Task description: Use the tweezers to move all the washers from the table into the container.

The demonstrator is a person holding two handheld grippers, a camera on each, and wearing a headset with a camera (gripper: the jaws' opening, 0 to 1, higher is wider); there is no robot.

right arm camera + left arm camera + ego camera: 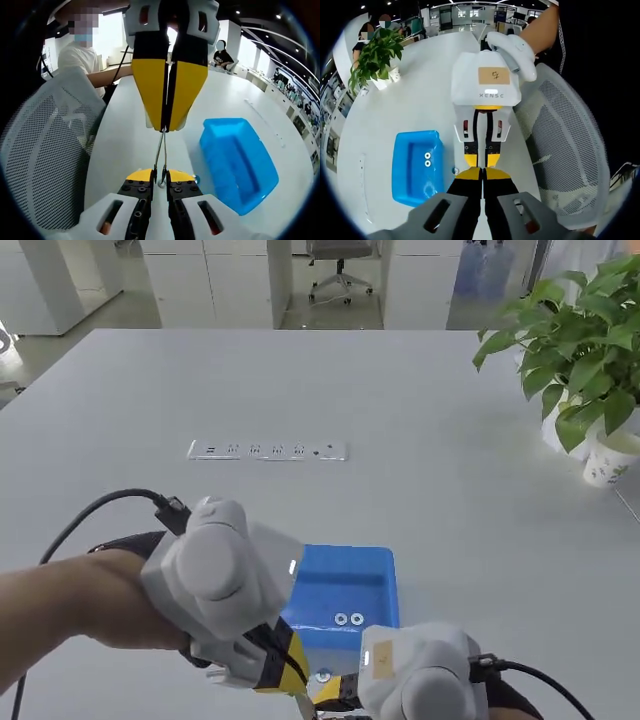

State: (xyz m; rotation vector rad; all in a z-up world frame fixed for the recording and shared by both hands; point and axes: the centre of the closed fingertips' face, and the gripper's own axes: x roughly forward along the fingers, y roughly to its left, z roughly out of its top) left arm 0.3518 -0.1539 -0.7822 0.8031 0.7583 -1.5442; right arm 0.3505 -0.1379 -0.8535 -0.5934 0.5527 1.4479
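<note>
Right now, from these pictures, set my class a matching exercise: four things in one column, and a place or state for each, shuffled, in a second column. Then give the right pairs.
Things
1. container
2. tweezers
3. potted plant
4. power strip

Places or states
A. at the far right edge of the table
B. blue, holding two washers
C. clamped between yellow-tipped jaws
D. flat on the table, beyond the container

Pairs: 1-B, 2-C, 3-A, 4-D
</note>
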